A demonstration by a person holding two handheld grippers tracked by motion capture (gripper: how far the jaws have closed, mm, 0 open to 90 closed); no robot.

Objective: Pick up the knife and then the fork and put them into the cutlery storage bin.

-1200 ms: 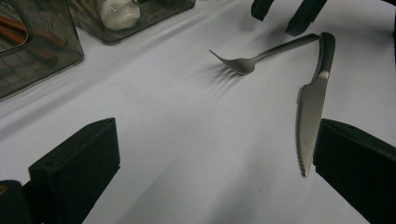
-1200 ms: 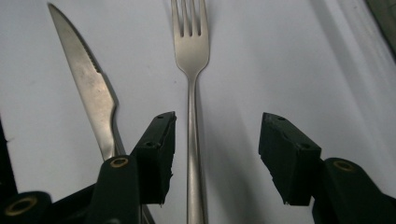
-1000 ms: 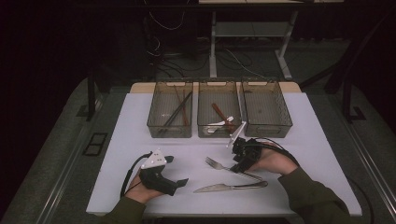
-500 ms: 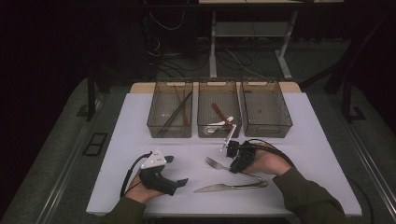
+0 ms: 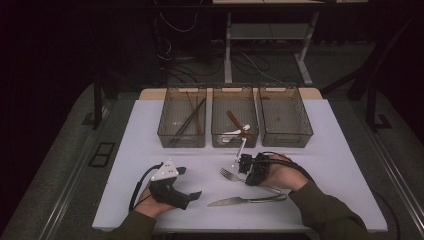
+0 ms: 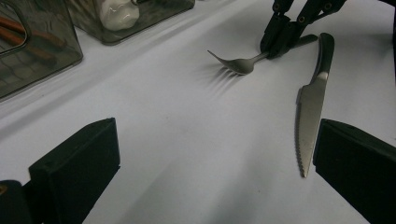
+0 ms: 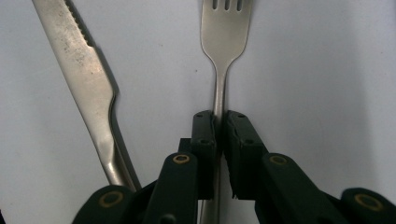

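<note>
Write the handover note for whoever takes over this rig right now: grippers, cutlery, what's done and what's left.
Right gripper: fingers have just been closing, now clamped on the handle of the silver metal fork, which lies on the white table.
Left gripper: open, empty, resting on the table.
Silver serrated knife: on the table beside the fork.
Three smoky clear plastic bins: left holds chopsticks, middle a white spoon, right looks empty.
Left, probably: lift the fork, bin it, then the knife.

On the table (image 5: 340, 150), 3 bins stand in a row at the far side: chopsticks (image 5: 189, 120) lie in the left bin (image 5: 182, 141), spoons (image 5: 237, 126) in the middle bin (image 5: 235, 143); the right bin (image 5: 286, 140) stands beside it. The fork (image 5: 229, 174) lies nearer the person, before the middle bin, the knife (image 5: 240, 201) nearer still.
</note>
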